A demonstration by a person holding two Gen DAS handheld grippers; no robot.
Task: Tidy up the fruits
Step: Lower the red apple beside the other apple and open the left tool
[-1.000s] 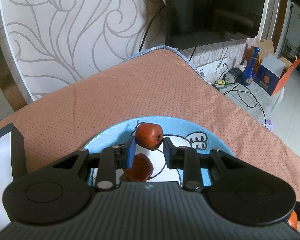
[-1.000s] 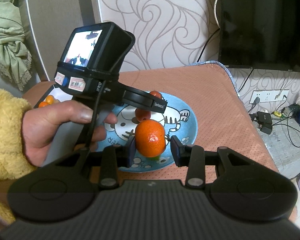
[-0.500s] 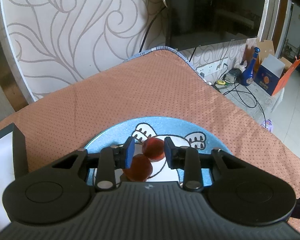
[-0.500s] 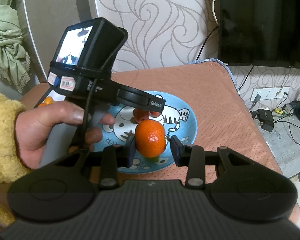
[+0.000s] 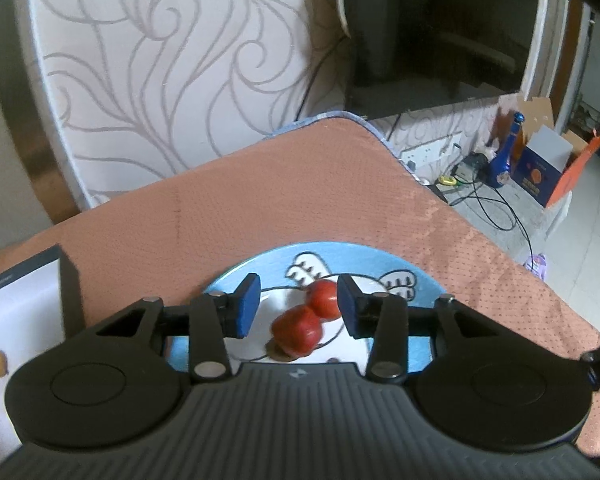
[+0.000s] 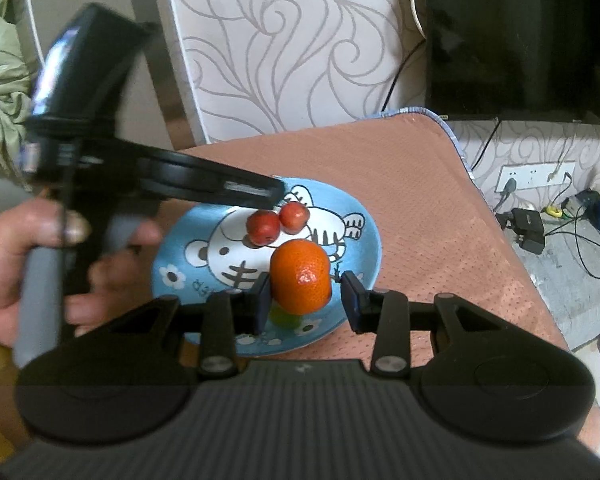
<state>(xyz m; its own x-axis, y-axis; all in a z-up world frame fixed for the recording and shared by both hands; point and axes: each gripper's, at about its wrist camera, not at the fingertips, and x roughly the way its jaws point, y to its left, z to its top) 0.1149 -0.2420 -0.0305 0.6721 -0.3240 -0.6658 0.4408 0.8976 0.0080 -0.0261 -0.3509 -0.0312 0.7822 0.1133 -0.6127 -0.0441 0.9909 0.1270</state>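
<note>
A blue cartoon plate (image 5: 420, 276) (image 6: 364, 236) lies on the salmon cloth. Two red fruits (image 5: 324, 298) (image 5: 296, 330) rest side by side on it, also seen in the right wrist view (image 6: 294, 216) (image 6: 263, 227). My left gripper (image 5: 298, 306) hovers above them with its jaws opening and nothing pressed between the blue pads; its fingertips (image 6: 274, 196) end over the plate's far side. My right gripper (image 6: 305, 300) is shut on an orange mandarin (image 6: 300, 276), held over the near side of the plate, with a bit of green under it.
A white tray (image 5: 24, 300) with a dark rim at the left holds several small orange and tan fruits. A hand (image 6: 16, 264) grips the left tool. Beyond the table's right edge are cables, a socket strip (image 6: 536, 174), a blue bottle (image 5: 504, 160) and boxes.
The left gripper let go of the red fruit, which now lies beside the other one on the plate; its jaws widened and it rose a little. The right gripper kept the mandarin.
</note>
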